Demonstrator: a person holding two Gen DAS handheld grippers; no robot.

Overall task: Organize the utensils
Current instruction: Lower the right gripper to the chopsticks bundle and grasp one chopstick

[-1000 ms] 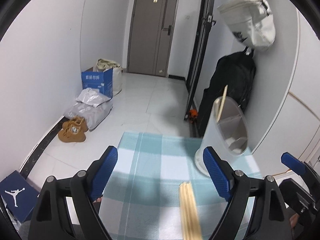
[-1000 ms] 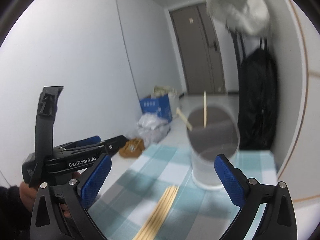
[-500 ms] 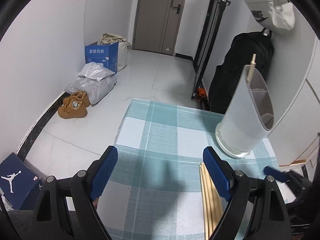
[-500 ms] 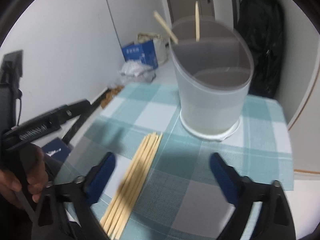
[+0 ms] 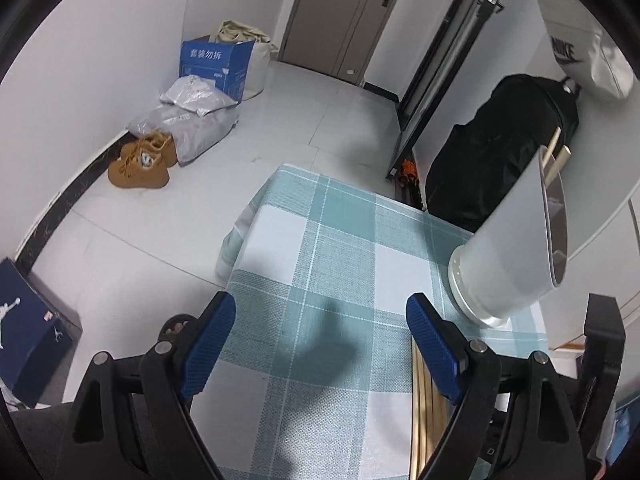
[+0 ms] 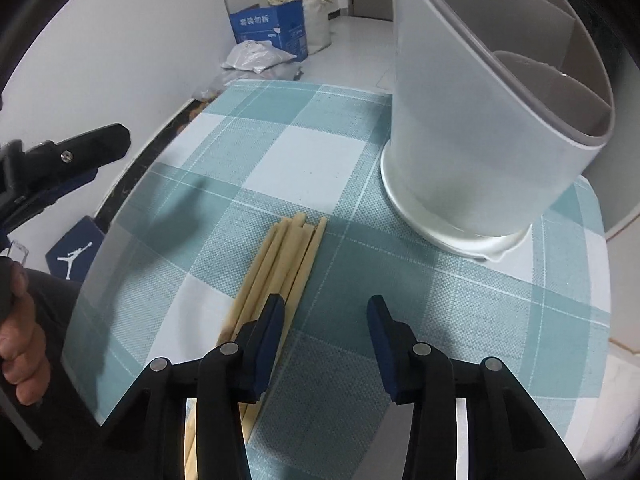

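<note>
Right gripper [image 6: 326, 322]: nearest item in its own view, angled steeply down over the checked cloth [image 6: 460, 300]. Jaws partly drawn in and have just been closing. Bare cloth shows between the blue pads; nothing is pinched.

Chopsticks [image 6: 288, 252]: a loose bundle of pale wooden sticks lying flat on the cloth, tips pointing toward the holder. They pass under and just left of the right gripper's left finger [image 6: 268, 340], not between the fingers. Risk: if the jaws go on closing where they stand, they meet on nothing, or the left finger rides onto the bundle and rolls the sticks apart. Risk: sticks lying touching one another invite a grab of several at once, or a clip on one edge that lets a stick pivot and drop.

Left gripper [image 5: 320, 344]: spread wide, empty, above the near left part of the cloth, the same chopsticks just beside its right finger [image 5: 434, 350]. Risk: both tools work close together; they could knock each other.

Utensil holder [image 6: 480, 128]: tall, white, divided, standing on a round base at the far right of the cloth, beyond the stick tips. Two sticks [image 5: 556, 156] already stand in it. Risk: probably light, so a stick striking its rim at a slant might tip it.

Beyond: floor [image 5: 320, 112] with boxes, bags, shoes; a stick rolling off the table's edge would likely land there.
</note>
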